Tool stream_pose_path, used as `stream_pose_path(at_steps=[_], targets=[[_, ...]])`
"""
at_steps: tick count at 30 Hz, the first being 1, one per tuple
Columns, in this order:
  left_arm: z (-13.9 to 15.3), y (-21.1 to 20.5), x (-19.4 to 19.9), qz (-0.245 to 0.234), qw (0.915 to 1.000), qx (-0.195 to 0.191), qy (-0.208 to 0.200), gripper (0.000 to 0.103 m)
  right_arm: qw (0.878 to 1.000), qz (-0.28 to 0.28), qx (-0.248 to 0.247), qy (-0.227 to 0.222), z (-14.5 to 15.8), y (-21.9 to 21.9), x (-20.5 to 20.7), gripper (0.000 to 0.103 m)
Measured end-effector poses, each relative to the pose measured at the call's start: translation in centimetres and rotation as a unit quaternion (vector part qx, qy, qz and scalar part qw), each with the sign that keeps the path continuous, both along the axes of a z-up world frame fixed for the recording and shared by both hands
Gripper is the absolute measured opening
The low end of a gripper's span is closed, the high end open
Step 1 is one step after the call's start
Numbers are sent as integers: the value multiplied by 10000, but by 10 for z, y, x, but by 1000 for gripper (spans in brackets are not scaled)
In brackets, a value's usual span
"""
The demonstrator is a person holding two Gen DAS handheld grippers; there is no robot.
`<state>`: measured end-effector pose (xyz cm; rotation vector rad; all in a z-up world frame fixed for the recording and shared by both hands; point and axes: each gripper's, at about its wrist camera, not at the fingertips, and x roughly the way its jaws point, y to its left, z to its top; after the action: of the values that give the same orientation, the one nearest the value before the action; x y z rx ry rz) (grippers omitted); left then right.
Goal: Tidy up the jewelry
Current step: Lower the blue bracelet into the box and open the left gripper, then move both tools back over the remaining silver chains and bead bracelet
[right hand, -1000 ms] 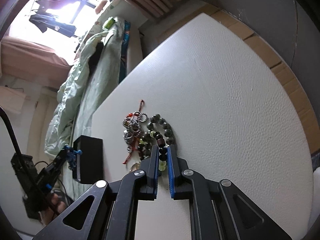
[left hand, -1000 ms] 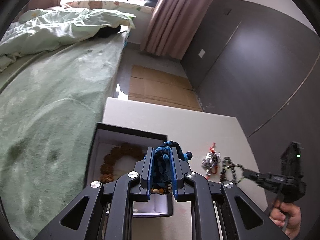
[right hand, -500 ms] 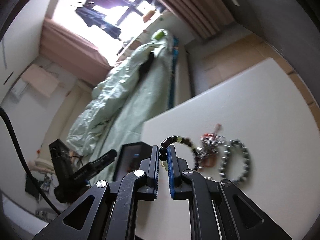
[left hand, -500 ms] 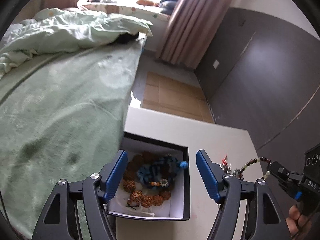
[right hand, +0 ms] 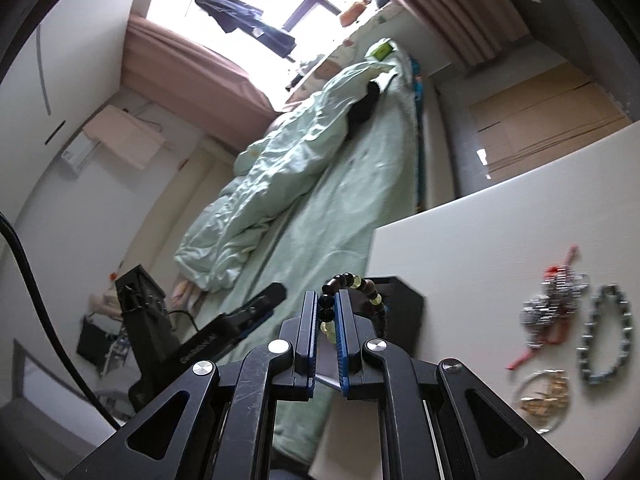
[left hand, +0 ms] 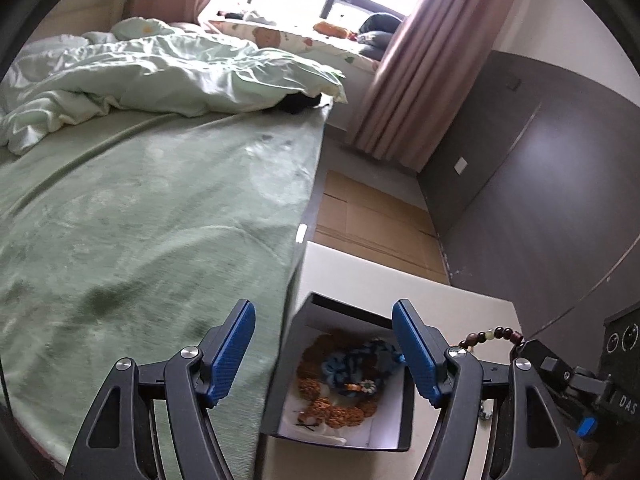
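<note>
Black plastic formed both tools, each with blue pads. Legible writing was scarce: the letters "DAS" showed on the right tool's body in the left wrist view, and a line of print on the left tool's body in the right wrist view was too blurred to read.

The left tool (left hand: 324, 354) stood spread wide with nothing between its pads, its jaws having just been opening, and hung over the near left corner of the white table (left hand: 460, 300). Below it sat the box (left hand: 294, 392), black outside and white inside, at the table's edge just beside the green bed (left hand: 140, 220). In the box lay a ring of knobbly brown beads (left hand: 340, 414) with a blue braided cord (left hand: 360, 362) coiled on top of it; the cord carried a small flower-shaped charm.

The right tool (right hand: 329, 322) was pressed together on a bracelet (right hand: 362, 286) of dark round beads mixed with pale yellow-green ones. The bracelet was held in the air, arching from the pads above the box.

On the table, well apart from the box, lay a silver chain cluster (right hand: 554, 296) with red cord, a grey link bracelet (right hand: 608, 332) just beside it, and a clear round dish (right hand: 544, 400) holding small gold pieces.
</note>
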<state>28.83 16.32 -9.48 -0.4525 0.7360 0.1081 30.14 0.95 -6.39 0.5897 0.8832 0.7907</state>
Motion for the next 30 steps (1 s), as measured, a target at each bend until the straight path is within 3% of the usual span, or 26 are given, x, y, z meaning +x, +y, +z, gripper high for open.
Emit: stream_pose_path(at_steps=[9, 11, 13, 14, 17, 21, 24, 26, 30], targets=[[-5, 23, -3, 286, 9992, -280, 34, 72, 9994, 304, 156, -43, -11, 46, 4, 10], [-7, 21, -2, 211, 9992, -348, 41, 73, 9992, 361, -10, 150, -20, 53, 8, 19], [-9, 16, -1, 117, 9992, -370, 68, 76, 9990, 206, -306, 261, -27, 52, 9, 57], [-9, 13, 0, 80, 9993, -364, 72, 80, 9986, 78, -465, 222, -27, 50, 8, 60], [-6, 4, 0, -23, 9995, -331, 13, 85, 9983, -59, -560, 166, -24, 36, 3, 62], [-4, -13, 3, -229, 9994, -266, -8, 86, 9962, -352, -799, 24, -17, 11, -4, 71], [-4, -28, 5, -481, 9986, -229, 2, 86, 9947, -522, -882, 55, -15, -6, -5, 72], [-3, -39, 6, -623, 9979, -191, -32, 87, 9911, -705, -1133, 19, -12, -17, -8, 80], [1, -58, 6, -801, 9967, 17, -138, 100, 9818, -1153, -1504, -160, -3, -38, -11, 88]])
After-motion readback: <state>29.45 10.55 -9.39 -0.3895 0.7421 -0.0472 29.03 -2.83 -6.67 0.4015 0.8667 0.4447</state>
